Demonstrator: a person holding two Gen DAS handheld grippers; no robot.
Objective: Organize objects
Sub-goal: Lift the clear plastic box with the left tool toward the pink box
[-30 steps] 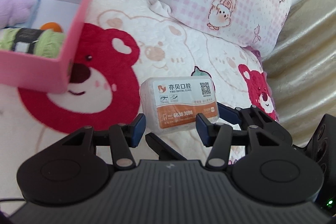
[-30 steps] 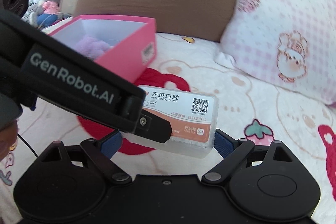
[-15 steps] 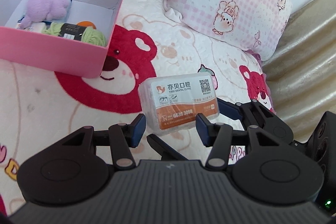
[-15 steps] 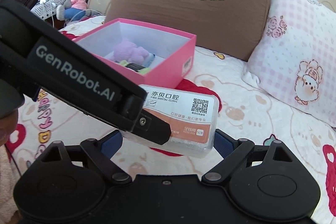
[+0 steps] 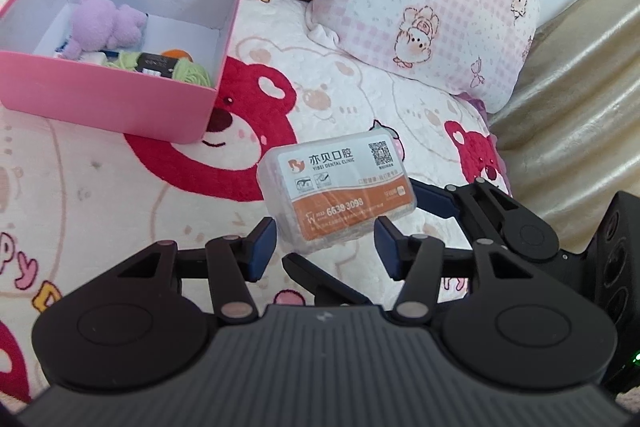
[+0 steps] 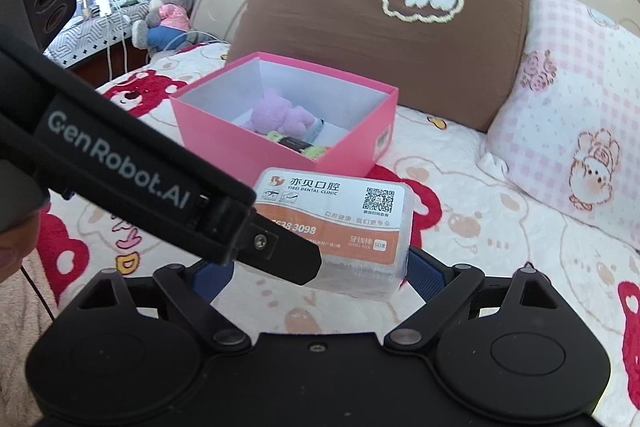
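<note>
— Where's our floss box (image 6: 340, 227)?
— Between the right claw's (image 6: 312, 269) pads, gripped above the bed (image 6: 480, 227). The pink box (image 6: 256, 147) sits at eleven o'clock.
— Left claw (image 5: 324, 241)?
— Released; the box lies just beyond it.

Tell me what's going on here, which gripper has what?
The right gripper holds a clear dental floss-pick box by its two ends, lifted above the bear-print bedspread. The left gripper sits just beside that box, jaws apart and gripping nothing. Beyond them the open pink box already holds a purple plush toy and green yarn.
</note>
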